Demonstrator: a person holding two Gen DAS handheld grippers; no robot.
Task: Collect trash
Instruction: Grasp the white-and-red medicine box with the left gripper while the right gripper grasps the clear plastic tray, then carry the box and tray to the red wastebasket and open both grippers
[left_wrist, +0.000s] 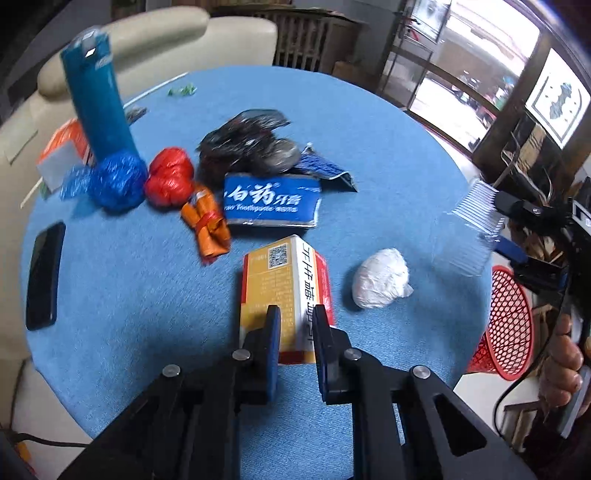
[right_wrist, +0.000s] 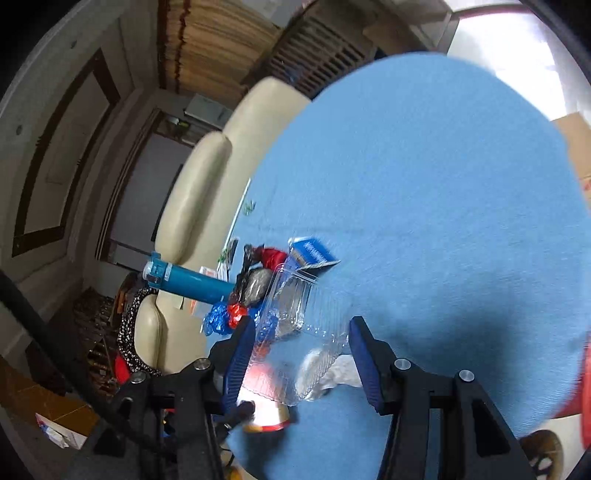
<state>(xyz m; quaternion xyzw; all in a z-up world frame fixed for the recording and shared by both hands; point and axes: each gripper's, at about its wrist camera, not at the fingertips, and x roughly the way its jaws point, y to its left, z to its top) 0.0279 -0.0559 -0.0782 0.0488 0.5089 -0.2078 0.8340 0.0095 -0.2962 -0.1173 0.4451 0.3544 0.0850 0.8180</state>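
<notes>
**Trash collection, early stage: most litter is on the desk, two pieces in hand.**

Your left tool (left_wrist: 295, 325) is clamped on the yellow carton (left_wrist: 286, 288) at the near edge of the desk (left_wrist: 388, 147); your right tool (right_wrist: 301, 354) stands apart around the clear plastic tray (right_wrist: 306, 332), contact uncertain, out by the right rim above the red basket (left_wrist: 508, 325). Left to gather: the white wad (left_wrist: 382, 278), toothpaste box (left_wrist: 271, 201), orange wrapper (left_wrist: 207, 225), red (left_wrist: 170, 181) and blue bags (left_wrist: 118, 182), black bag (left_wrist: 247, 142). The far right of the desk lies open; the phone (left_wrist: 44, 275) and bottle (left_wrist: 98, 96) crowd the left.
</notes>
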